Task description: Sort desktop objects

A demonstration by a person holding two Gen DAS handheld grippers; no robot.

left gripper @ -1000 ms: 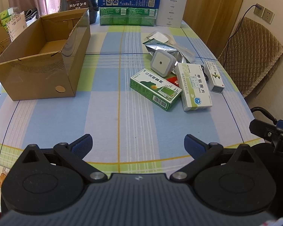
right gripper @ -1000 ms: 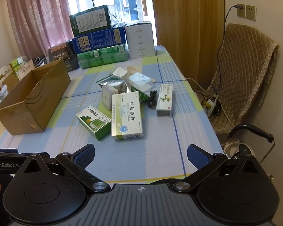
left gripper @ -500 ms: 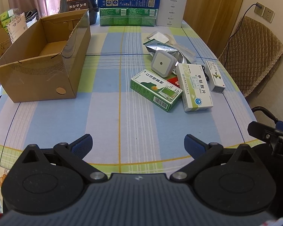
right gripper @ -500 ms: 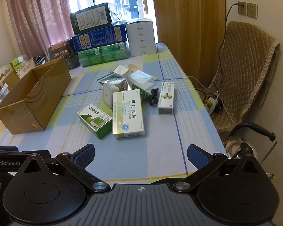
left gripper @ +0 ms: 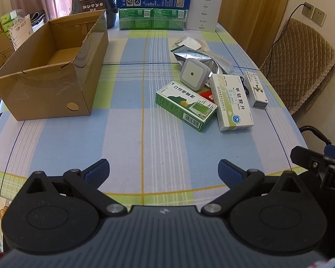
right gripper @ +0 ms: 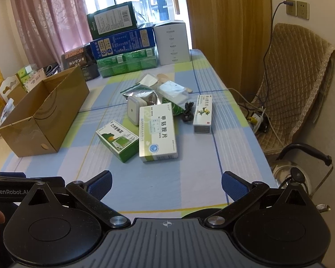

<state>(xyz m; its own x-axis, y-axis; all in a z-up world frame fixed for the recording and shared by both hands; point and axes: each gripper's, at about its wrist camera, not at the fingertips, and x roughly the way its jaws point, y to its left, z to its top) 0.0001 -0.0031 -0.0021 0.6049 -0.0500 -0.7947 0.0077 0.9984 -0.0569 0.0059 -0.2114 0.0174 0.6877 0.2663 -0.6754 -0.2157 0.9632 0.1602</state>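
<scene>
Blue-padded left claw point(left gripper: 163, 171) is hanging released over the near edge of the bench point(left gripper: 122, 147), nothing between the pads. Right claw point(right gripper: 166, 184) is doing the same, spread wide and empty; we're also seeing its tip at the right edge of the left view.

Ahead of both claws we're seeing the clutter sitting mid-bench, right of centre: green box point(left gripper: 186, 106) touching the white-and-green tablet box point(left gripper: 231, 101), a small red item point(left gripper: 207, 94) showing between them. White square plug-in light point(left gripper: 193, 74) is leaning just behind, against a silver foil pouch point(left gripper: 195, 57). Small narrow box point(right gripper: 202, 114) is lying to the right, black cable point(right gripper: 187, 111) beside it.

Open cardboard box point(left gripper: 51, 67) is sitting on the left, well apart from the pile. Stacked cartons point(left gripper: 153, 6) are lining the far edge.
</scene>
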